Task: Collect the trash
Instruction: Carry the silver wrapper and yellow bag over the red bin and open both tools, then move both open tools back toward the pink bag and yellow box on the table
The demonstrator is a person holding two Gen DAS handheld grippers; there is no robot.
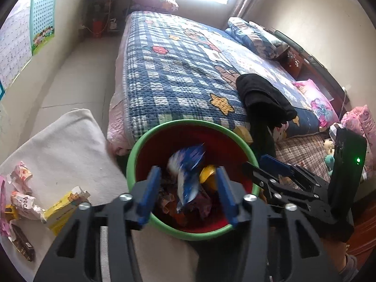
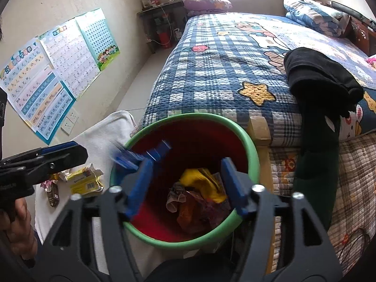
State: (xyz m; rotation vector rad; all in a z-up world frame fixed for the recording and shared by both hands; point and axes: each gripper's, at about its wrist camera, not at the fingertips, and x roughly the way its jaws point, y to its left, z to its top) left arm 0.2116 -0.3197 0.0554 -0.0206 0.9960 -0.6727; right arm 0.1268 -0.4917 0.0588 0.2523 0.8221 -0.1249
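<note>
Overhead, left wrist view: left gripper (image 1: pixel 188 188) hangs above the bin (image 1: pixel 192 233), a red bucket with a green rim, jaws spread and gripping nothing. A blurred blue-and-white wrapper (image 1: pixel 188 176) is between and below the fingers, over the bin's mouth, touching neither pad. Wrappers and a yellow carton (image 1: pixel 63 209) lie on the white cloth (image 1: pixel 65 141) left of the bin. Behind the bin stands a bed with a blue plaid quilt (image 1: pixel 176 70); black clothing (image 1: pixel 263 94) drapes its near corner.

Right wrist view: right gripper (image 2: pixel 185 185) also above the bin (image 2: pixel 253 150), jaws apart, empty. A blurred blue packet (image 2: pixel 127 158) is at the bin's left rim. Crumpled yellow and red trash (image 2: pixel 202 202) fills the bottom. Posters (image 2: pixel 58 70) hang on the wall left of the bin.
</note>
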